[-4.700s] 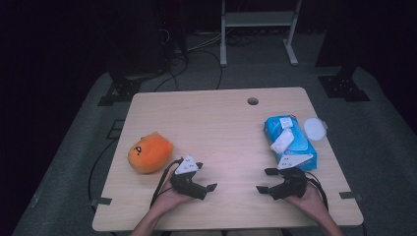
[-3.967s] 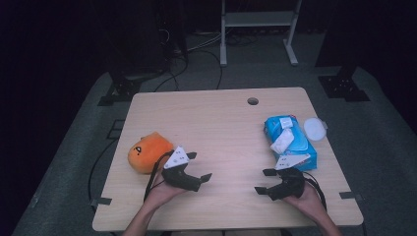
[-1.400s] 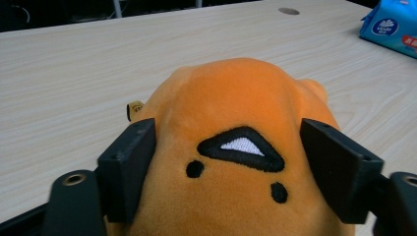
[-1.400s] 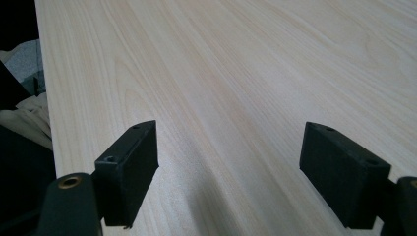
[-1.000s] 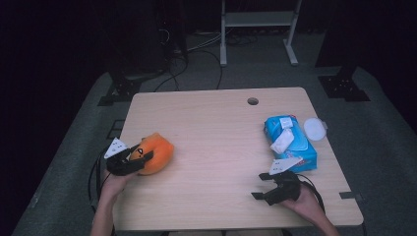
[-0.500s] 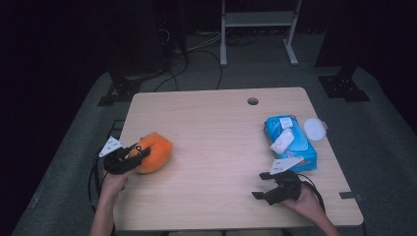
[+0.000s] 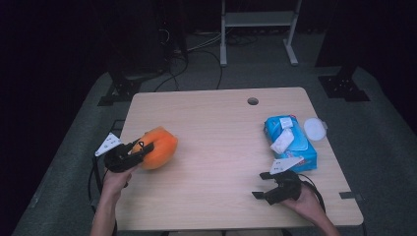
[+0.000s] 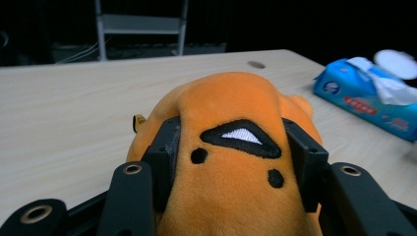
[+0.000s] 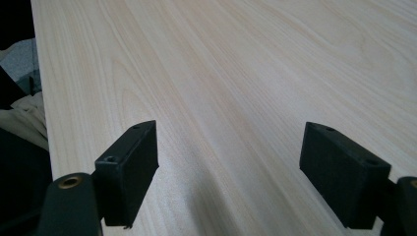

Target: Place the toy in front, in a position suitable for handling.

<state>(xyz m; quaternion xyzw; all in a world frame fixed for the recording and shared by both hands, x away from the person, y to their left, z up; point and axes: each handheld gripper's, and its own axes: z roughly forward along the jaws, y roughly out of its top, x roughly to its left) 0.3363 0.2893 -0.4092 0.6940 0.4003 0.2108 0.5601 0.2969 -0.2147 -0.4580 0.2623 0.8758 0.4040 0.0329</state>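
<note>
**Left tongs close on the orange plush**

Between the left tongs (image 8: 226, 162), an orange plush toy (image 7: 158, 146) is now pinched: the left gripper view shows both black pads pressed into its soft sides, with the stitched face of the toy (image 8: 231, 162) bulging up between them. A second ago these tongs were only drawn up against the toy at the near left edge of the table (image 7: 216, 132); since then they have been closing, and the fabric has given way under them. From the high view the toy appears to sit a touch higher and more tilted than it did a moment back, so I judge the lift has just begun, though I cannot tell for sure whether its underside has left the wood.

Well apart, over at the near right corner, the right tongs (image 7: 268, 186) rest spread wide with nothing between them; the right gripper view shows bare wood grain between the two pads (image 9: 130, 169). They have not shifted. Just beyond them lies a blue pack of wipes (image 7: 290, 141) with a white lid (image 7: 314, 129) beside it, both untouched.

With the grip set, carrying the plush should be the next step; being soft, it may sag or slip.
</note>
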